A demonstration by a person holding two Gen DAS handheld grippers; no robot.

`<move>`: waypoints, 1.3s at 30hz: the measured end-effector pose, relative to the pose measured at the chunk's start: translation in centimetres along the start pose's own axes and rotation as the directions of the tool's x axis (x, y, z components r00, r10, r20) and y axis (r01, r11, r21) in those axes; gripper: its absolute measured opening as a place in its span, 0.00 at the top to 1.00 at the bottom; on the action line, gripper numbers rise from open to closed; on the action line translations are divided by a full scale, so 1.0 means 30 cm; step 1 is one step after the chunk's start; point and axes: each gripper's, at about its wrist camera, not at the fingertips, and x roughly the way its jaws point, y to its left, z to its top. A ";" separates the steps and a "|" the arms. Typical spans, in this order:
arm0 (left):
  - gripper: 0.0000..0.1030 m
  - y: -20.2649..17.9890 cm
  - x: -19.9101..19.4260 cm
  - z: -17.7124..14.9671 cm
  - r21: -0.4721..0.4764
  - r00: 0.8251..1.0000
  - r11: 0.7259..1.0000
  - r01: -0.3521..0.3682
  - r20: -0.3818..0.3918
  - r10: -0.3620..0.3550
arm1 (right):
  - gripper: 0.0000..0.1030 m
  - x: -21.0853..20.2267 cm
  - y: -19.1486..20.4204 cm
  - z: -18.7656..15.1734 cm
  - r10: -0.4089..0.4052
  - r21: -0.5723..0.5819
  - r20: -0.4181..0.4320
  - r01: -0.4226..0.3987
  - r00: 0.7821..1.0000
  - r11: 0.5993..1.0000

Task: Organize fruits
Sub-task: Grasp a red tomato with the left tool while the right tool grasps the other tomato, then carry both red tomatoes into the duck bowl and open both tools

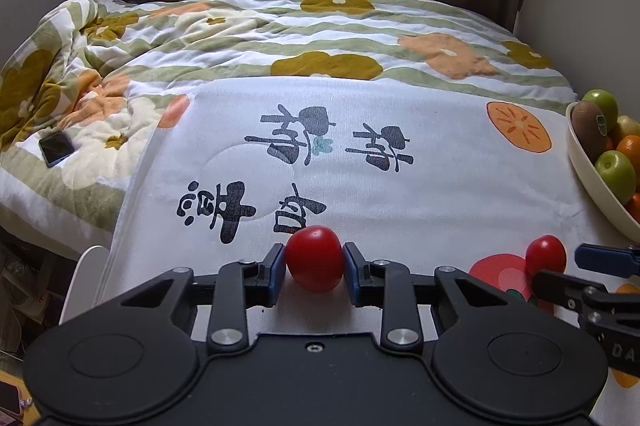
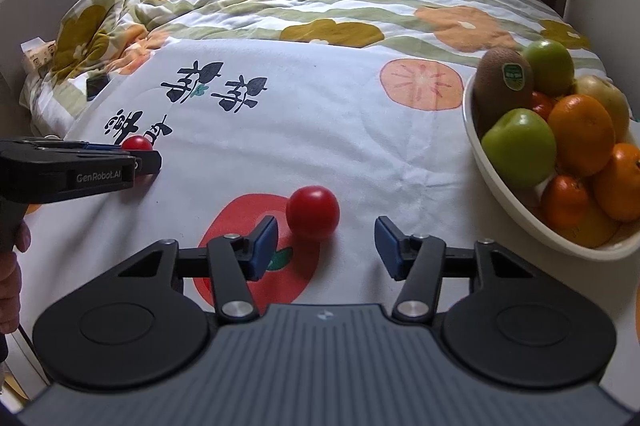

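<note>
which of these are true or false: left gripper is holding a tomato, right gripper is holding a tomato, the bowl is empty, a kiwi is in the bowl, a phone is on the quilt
1. The left gripper is shut on a tomato. True.
2. The right gripper is holding a tomato. False: it is open, and the second tomato lies on the cloth just ahead of its fingers, nearer the left one.
3. The bowl is empty. False: it holds green apples, oranges and more.
4. A kiwi with a sticker is in the bowl. True.
5. A phone lies on the quilt. True.
</note>
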 end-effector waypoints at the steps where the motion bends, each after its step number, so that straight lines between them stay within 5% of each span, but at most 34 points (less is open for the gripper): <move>1: 0.67 0.001 -0.001 0.000 -0.001 1.000 1.000 0.000 -0.001 0.000 | 0.38 0.005 0.000 0.003 0.002 -0.002 -0.002 -0.002 1.000 1.000; 8: 0.67 -0.001 -0.022 0.008 -0.007 1.000 1.000 0.000 0.004 0.000 | 0.57 0.026 0.003 0.019 0.046 -0.015 -0.021 -0.047 0.999 0.999; 25: 0.67 -0.089 -0.190 0.074 0.005 0.997 1.000 -0.009 0.077 0.009 | 0.57 -0.152 -0.086 0.072 0.055 0.037 0.048 -0.057 0.997 0.998; 39: 0.67 -0.351 -0.338 0.154 0.070 0.987 0.996 0.056 0.150 -0.066 | 0.57 -0.352 -0.353 0.074 -0.040 0.112 0.103 0.028 0.994 0.993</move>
